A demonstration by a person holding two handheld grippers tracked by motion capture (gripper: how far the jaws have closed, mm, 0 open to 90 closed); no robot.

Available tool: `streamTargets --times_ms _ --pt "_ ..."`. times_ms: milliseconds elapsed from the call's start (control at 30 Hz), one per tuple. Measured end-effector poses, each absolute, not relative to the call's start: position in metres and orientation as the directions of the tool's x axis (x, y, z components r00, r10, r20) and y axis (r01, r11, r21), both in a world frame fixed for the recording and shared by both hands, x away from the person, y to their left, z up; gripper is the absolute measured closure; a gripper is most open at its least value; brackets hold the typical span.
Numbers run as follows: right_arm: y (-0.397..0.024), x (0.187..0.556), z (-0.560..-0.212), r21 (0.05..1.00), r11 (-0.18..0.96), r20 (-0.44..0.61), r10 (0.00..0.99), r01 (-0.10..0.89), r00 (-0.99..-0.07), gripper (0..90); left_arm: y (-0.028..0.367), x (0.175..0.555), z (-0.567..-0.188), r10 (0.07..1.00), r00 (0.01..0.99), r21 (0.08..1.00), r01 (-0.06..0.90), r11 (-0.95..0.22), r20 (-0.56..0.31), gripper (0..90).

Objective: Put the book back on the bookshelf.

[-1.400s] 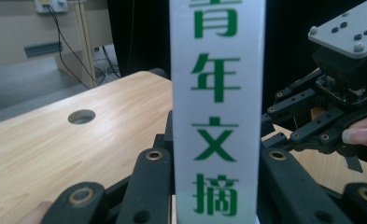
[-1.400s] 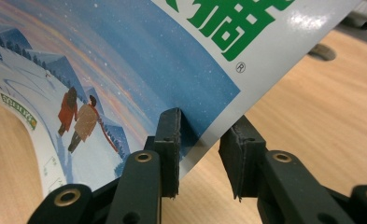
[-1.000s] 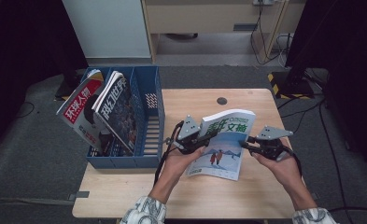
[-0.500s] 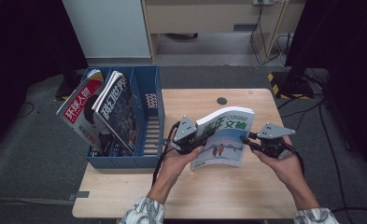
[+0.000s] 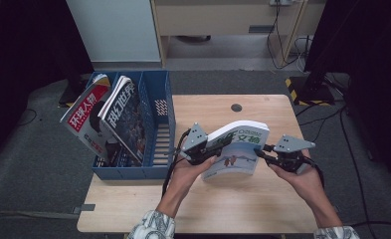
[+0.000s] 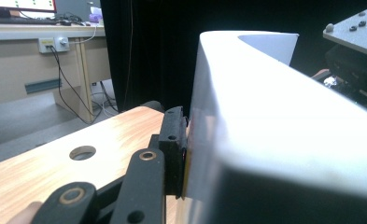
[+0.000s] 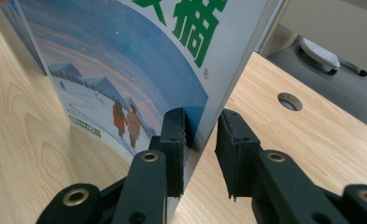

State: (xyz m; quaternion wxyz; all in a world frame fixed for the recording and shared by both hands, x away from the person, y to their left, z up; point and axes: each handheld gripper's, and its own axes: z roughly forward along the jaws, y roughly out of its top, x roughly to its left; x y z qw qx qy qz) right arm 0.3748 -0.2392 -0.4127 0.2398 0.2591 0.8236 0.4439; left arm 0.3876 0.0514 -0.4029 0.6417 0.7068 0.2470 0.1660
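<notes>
A thick magazine (image 5: 240, 147) with green characters and a snow scene on its cover stands tilted on its lower edge on the wooden table (image 5: 262, 209). Its top bows toward the left. My left gripper (image 5: 208, 149) grips its left side. One of its pads (image 6: 173, 149) lies against the magazine (image 6: 274, 116), and the other jaw is hidden behind it. These jaws have just been opening, with the magazine still between them. My right gripper (image 5: 262, 152) is shut on the right edge. One pad (image 7: 174, 140) rests on the cover (image 7: 125, 70), and the other stands close behind the edge.
A blue file rack (image 5: 155, 134) stands at the table's left edge. It holds two leaning magazines, a red-titled one (image 5: 86, 119) and a dark one (image 5: 123, 114). A round hole (image 5: 236, 107) sits in the tabletop behind the hands. Cabinets and cables stand beyond the table.
The magazine has tipped up more steeply between the two grippers. Both hands have stayed almost where they were.
</notes>
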Motion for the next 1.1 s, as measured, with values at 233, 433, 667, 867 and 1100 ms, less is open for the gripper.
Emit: streamTargets --times_ms 233,433,667,867,1100 --pt "-0.241 0.377 -0.415 0.867 0.445 -0.136 0.644 0.224 -0.753 71.6 0.051 0.386 -0.405 0.564 0.821 0.99 0.132 -0.041 -0.086 68.9" --pt "-0.243 0.377 -0.416 0.876 0.426 -0.119 0.645 0.226 -0.755 69.9 0.051 0.385 -0.406 0.561 0.824 0.992 0.118 -0.042 -0.074 69.8" --pt "-0.245 0.382 -0.418 0.883 0.413 -0.111 0.646 0.224 -0.755 65.3 0.05 0.382 -0.406 0.549 0.834 0.994 0.1 -0.051 -0.056 70.9" --pt "-0.243 0.386 -0.422 0.885 0.403 -0.106 0.662 0.233 -0.742 61.1 0.049 0.38 -0.406 0.539 0.841 0.994 0.092 -0.055 -0.048 71.2" --pt "-0.243 0.39 -0.431 0.878 0.399 -0.093 0.682 0.263 -0.726 56.4 0.048 0.379 -0.407 0.529 0.847 0.995 0.086 -0.057 -0.043 71.3"
